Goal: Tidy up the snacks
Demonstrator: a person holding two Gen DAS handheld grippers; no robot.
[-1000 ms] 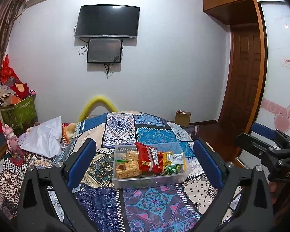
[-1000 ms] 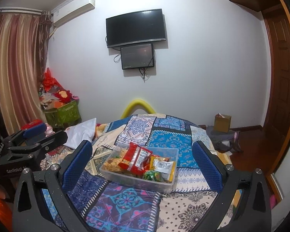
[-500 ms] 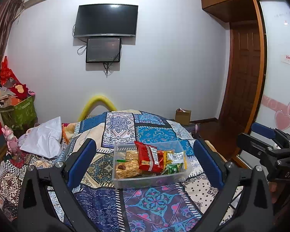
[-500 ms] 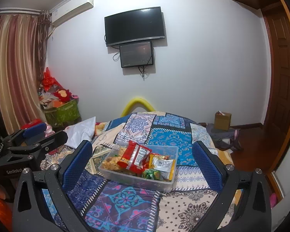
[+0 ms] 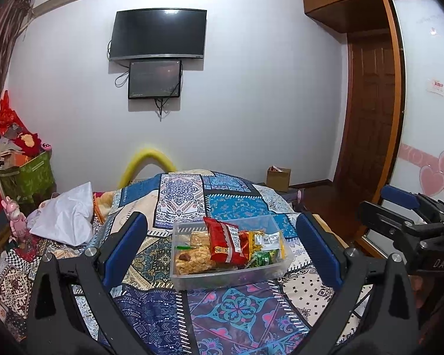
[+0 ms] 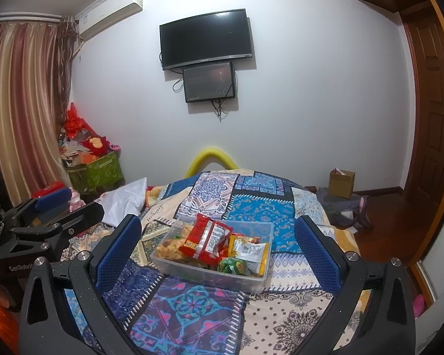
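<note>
On the patchwork quilt (image 5: pixel 239 313) ahead of us sits the clear tub (image 5: pixel 231 276) of snacks, both the left gripper (image 5: pixel 222 248) and right gripper (image 6: pixel 219 247) spread wide and empty, and we'd guess the crinkly red packet (image 5: pixel 225 241) is light and slippery, so pinch its sealed top edge.

Your bin (image 5: pixel 278 269) sat on the patchwork quilt (image 5: pixel 231 313), framed between your spread left gripper (image 5: pixel 222 248) fingers, with the snack packets (image 5: pixel 225 241) lying inside it. Your right gripper (image 5: pixel 405 224) hung off to its right. Behind the bed, the TV (image 5: pixel 158 34) was mounted above a smaller screen (image 5: pixel 154 79).
</note>
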